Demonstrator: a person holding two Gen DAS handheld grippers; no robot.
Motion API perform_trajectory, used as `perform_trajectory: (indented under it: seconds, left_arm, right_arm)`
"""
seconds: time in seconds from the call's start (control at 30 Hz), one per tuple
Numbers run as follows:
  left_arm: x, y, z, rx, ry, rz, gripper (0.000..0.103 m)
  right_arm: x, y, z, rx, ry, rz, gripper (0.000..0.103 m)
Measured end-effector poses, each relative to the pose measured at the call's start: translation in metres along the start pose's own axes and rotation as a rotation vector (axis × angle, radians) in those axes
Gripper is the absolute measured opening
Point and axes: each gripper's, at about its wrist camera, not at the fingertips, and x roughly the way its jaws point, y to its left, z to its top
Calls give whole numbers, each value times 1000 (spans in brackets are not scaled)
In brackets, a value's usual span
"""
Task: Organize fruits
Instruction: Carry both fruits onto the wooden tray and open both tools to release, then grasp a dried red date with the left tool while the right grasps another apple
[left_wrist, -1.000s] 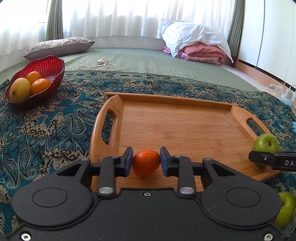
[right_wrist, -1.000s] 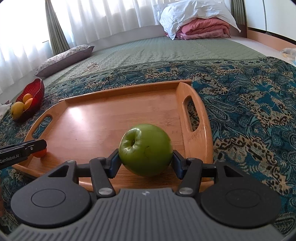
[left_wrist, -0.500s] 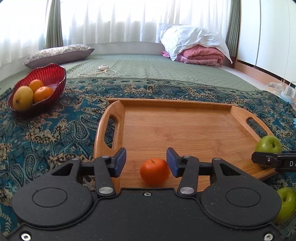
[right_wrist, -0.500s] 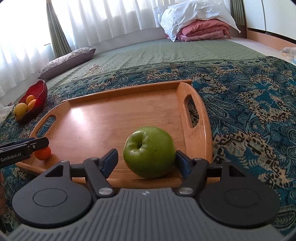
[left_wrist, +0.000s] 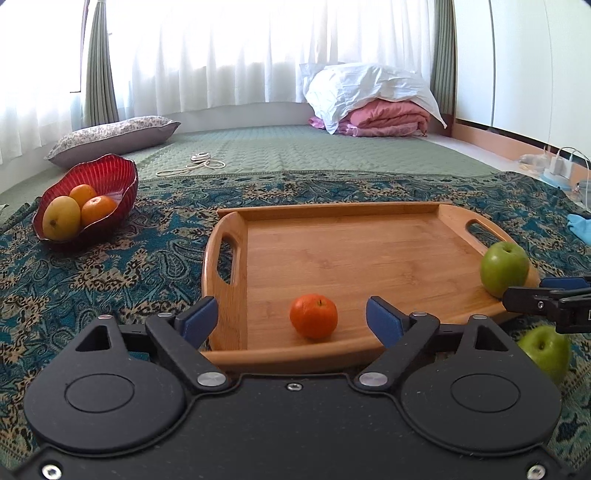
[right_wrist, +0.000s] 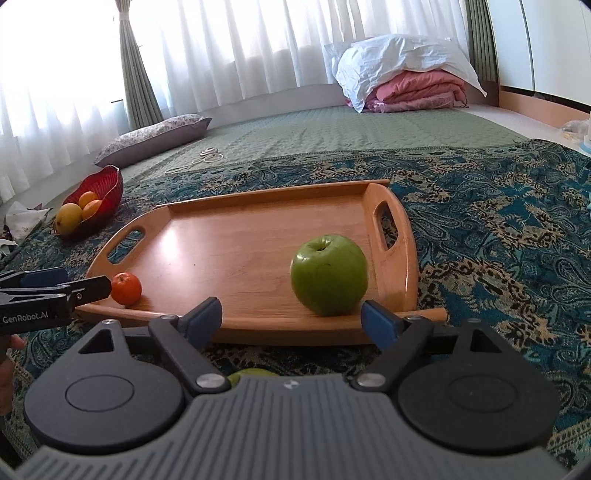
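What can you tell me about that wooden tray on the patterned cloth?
The wooden tray is a light, bamboo-looking board with a low raised rim, rounded corners and a cut-out handle slot at each short end. It lies flat on the blue paisley cloth. Two fruits sit on its near edge: a small orange mandarin near one corner and a green apple near the other. The rest of its floor is bare, with window glare on it. Nothing else touches it.

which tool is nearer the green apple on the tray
Right. The right tool stands open just short of the green apple; the left tool faces the orange at the tray's other end.
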Motion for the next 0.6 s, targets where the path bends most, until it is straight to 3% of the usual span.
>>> perform_trajectory:
  seconds: [0.6]
  left_arm:
    - [-33,-1,-43,18,20,14,94]
  right_arm:
    - [-25,21,-40,-95,-21,-31,91]
